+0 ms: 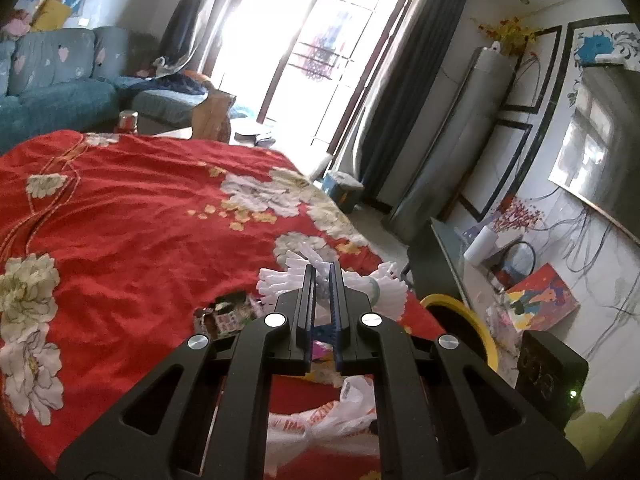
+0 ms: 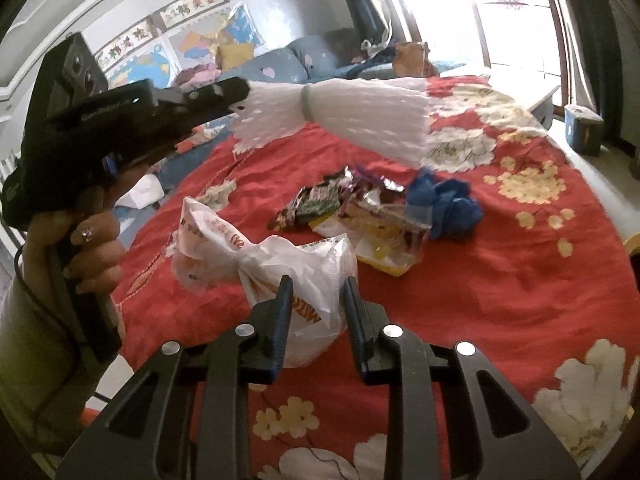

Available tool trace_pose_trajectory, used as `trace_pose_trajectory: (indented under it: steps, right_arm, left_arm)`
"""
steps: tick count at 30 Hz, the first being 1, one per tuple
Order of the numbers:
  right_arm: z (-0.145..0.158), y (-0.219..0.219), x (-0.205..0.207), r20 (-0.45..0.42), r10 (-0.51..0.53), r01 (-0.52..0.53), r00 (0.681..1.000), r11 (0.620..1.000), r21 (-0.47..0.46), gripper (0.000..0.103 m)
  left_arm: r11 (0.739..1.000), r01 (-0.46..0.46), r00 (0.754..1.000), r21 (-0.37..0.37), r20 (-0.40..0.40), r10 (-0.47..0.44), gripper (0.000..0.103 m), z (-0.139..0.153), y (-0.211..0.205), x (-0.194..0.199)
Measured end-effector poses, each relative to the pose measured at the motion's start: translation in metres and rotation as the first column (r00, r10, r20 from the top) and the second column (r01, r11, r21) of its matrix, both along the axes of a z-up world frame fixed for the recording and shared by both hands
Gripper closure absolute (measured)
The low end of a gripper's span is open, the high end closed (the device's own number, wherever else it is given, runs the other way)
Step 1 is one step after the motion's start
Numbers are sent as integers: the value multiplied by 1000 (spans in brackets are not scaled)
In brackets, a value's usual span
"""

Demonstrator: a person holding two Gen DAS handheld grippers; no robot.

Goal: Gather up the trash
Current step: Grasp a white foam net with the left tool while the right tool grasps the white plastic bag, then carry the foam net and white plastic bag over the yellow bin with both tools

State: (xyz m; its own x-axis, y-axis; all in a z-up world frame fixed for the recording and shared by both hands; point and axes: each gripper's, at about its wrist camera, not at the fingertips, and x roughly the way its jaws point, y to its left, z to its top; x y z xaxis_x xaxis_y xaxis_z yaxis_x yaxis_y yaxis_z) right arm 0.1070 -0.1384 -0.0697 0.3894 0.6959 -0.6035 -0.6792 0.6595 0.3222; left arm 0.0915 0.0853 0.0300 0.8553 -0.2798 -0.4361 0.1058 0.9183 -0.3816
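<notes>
My left gripper [image 1: 323, 276] is shut on a white foam fruit net [image 1: 352, 284] and holds it in the air above the red flowered cloth [image 1: 132, 208]. The net also shows in the right wrist view [image 2: 360, 116], held by the left gripper [image 2: 240, 98]. My right gripper [image 2: 316, 292] is open, its fingers on either side of a knotted white plastic bag [image 2: 280, 264] lying on the cloth. Beyond the bag lie snack wrappers [image 2: 352, 204] and a crumpled blue glove [image 2: 448, 204].
A yellow-rimmed bin [image 1: 464, 320] stands just past the table's right edge. A black device [image 1: 552, 376] sits beside it. A sofa [image 1: 60, 80], a cardboard bag [image 1: 212, 116] and a bright window [image 1: 312, 40] are behind. A small blue stool [image 2: 584, 128] stands on the floor.
</notes>
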Motion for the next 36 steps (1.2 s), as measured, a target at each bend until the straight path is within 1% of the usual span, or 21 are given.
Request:
trace_pose_trajectory:
  steps: [9,17,27,36]
  right_arm:
    - [15,-27,8,27,-87,86,996,995,40,78]
    - [25,-64,23,22,-198,195,980,977,88,79]
    - [33,-111,43,22,-346,341,938,932,125,79]
    - [33,-149,58,17,-455,447,891,882,150,79]
  left_arm:
    - [1000,17,999,0,39,-17,100,14,-13,-7]
    - [999,26,997,-18,73,-25,100,21,-23,-8]
    - [998,63,994,-6,90,-62,100,23,-53,-5]
    - [991,131,987,8,91,-132,100,24,-84,5]
